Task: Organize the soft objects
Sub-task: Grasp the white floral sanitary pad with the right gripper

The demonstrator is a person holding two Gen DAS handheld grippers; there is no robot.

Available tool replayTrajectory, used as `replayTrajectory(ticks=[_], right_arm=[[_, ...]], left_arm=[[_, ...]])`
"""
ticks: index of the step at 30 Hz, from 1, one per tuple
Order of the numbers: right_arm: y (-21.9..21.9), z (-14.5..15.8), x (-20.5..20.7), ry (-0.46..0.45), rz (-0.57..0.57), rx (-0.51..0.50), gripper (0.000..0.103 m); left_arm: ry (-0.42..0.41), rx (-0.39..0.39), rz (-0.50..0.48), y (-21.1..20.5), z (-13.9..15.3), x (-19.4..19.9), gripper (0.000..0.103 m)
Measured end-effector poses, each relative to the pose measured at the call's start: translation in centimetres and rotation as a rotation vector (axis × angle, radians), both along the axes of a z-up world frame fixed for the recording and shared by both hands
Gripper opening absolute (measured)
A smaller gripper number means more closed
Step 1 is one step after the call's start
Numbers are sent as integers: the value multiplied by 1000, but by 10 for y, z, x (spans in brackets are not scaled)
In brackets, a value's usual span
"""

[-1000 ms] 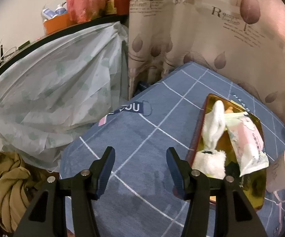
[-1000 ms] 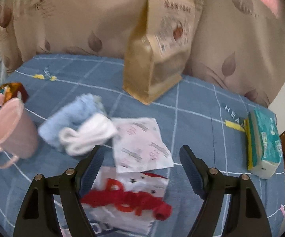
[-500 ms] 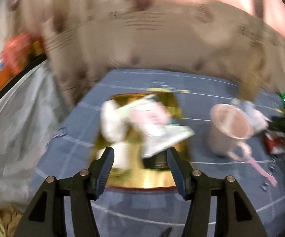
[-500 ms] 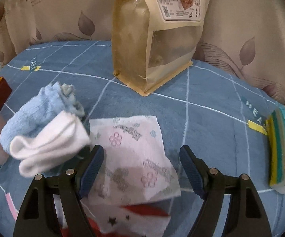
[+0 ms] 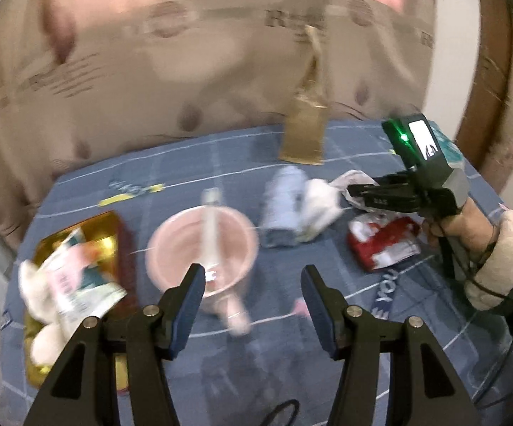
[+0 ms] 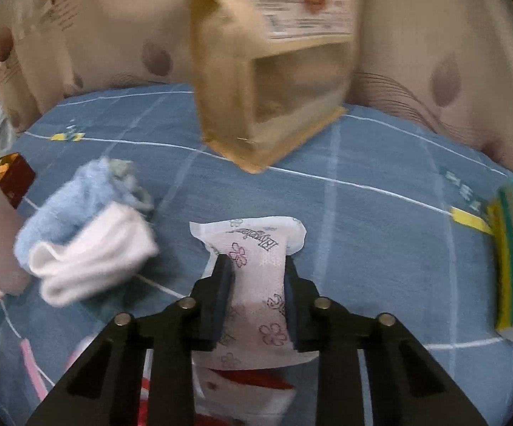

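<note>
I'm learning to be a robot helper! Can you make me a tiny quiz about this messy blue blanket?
1. True or false: the right tool is squeezing the flowery pink packet.
2. Which is next to the blue towel? A) white sock B) banana
3. Fill in: the left tool hovers open near the pink ____.

Key: 1 true; 2 A; 3 cup.

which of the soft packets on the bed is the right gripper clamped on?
The pink flower-print packet, pinched between the right gripper's just-closed jaws. The red-and-white packet lies underneath, ungripped.
</note>
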State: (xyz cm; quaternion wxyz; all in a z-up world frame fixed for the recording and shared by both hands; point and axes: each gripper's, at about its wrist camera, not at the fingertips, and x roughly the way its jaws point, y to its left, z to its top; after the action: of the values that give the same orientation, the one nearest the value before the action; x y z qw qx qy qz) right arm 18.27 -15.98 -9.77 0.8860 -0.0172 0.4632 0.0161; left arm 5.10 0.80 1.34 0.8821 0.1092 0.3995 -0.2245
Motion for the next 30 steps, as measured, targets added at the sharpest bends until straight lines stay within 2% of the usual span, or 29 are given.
replayTrajectory(ticks=[7,11,15,24,30], right_arm=[[-49,0,-36,-12,-135,-2,24],[-59,-1,-58,-36,-161,-3,24],[-61,-5,-62,-63,-179,34,24],[-70,-8,-63,-64,-180,86,28],[-69,-8,-63,-64,-179,91,28]], left_arm=[[68,-17,-100,-53,-18,22,57],[95,-9,-148,-76,-24,28,57],[120,5,-171,-94,-32,41,57],[179,47,-183,-124,-53,74,57],[169,74,-158,-129,-58,90,57]])
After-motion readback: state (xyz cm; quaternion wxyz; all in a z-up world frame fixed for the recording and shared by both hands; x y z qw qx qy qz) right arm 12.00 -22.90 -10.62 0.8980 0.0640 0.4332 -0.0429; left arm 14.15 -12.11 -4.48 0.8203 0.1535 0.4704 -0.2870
